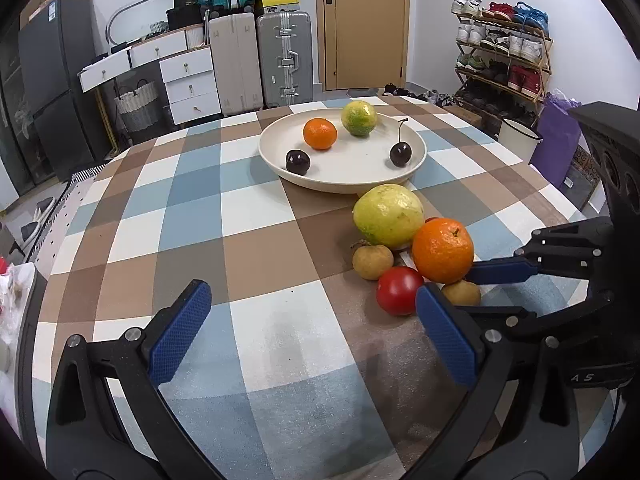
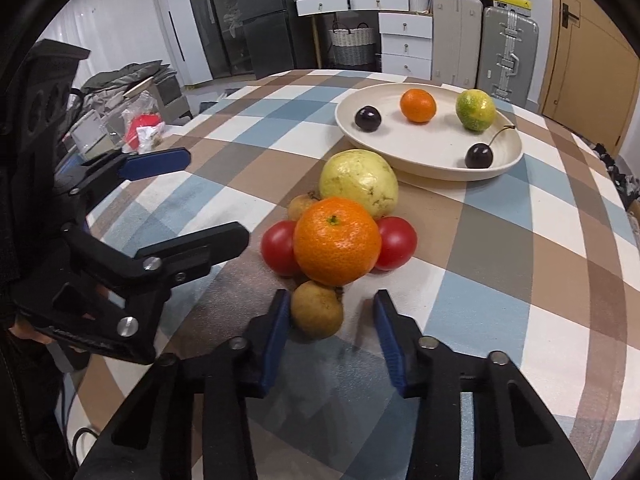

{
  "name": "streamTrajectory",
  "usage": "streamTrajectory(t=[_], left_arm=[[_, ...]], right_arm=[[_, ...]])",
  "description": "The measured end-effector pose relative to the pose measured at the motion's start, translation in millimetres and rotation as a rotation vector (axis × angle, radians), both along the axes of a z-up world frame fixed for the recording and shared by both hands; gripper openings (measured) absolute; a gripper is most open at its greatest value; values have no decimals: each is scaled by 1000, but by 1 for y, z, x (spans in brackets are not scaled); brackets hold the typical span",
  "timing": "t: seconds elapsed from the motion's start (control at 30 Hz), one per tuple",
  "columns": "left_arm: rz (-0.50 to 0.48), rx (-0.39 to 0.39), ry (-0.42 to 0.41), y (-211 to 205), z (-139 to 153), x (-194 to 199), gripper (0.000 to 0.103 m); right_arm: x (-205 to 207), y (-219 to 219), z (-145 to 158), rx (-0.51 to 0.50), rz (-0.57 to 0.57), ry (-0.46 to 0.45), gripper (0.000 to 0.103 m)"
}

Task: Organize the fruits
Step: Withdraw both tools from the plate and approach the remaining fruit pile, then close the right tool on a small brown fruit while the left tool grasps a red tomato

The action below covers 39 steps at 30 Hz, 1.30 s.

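A cream plate [image 1: 344,184] at the far side of the table holds a small orange [image 1: 320,133], a green-yellow fruit [image 1: 359,118] and two dark cherries. In front of it lies a cluster: a pale guava [image 2: 360,182], a big orange [image 2: 337,240], two red tomatoes [image 2: 278,246] and two small tan fruits. My right gripper [image 2: 331,308] straddles the nearer tan fruit [image 2: 317,309]. Its left pad touches the fruit and a gap shows at the right pad. My left gripper [image 1: 312,332] is open over bare cloth, left of the cluster.
The round table has a blue, brown and white checked cloth [image 1: 248,216]. Its far edge curves behind the plate. Suitcases [image 1: 260,60], white drawers [image 1: 188,80] and a shoe rack [image 1: 504,52] stand beyond. Bags and clutter [image 2: 140,120] sit off the table's left side.
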<state>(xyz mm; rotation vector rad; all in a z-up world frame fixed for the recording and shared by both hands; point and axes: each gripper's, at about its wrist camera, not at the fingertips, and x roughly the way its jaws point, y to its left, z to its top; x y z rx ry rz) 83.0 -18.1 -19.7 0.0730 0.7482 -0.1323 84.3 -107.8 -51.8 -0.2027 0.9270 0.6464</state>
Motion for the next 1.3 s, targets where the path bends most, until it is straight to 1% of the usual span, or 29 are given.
streamTrajectory(t=[0.07,0.13,0.3,0.43,0.63,0.73,0.87,1.0,1.07,1.13,1.17,1.23,1.27,1.3], left_arm=[[2,-4,4,-1,-1,0,102],[0,-8,15,-2,-3,1,102],[3,-8,28,-5,-6,3,102],[-5,-9,54,-8,-9,6,102],[-24,19,97,-19,-18,14,102],[-30,48,112,-25,-22,19,102],[-40,33,109,-27,-21,22,102],[-44,25,123,-29,-21,28,100],[-50,28,134,-31,-23,29,93],[-64,25,155,-33,-26,30,81],[-69,24,166,-35,-28,30,78],[-83,11,166,-37,-29,29,66],[-87,6,167,-37,-29,29,62],[-96,-6,168,-37,-29,28,55]], right_arm=[[-2,0,0,12,17,7,30],[-3,-2,0,27,26,16,27],[-7,-8,4,52,40,18,27],[-12,-18,8,70,35,12,27],[-17,-35,11,87,3,21,27],[-19,-45,11,98,-25,21,27],[-19,-56,14,105,-56,11,27],[-18,-64,18,113,-80,1,27],[-17,-66,20,113,-88,-3,27],[-16,-68,22,115,-93,-6,27],[-15,-69,22,115,-95,-7,27],[-13,-71,23,115,-100,-9,27],[-13,-71,23,114,-102,-8,27],[-12,-72,23,114,-104,-8,27]])
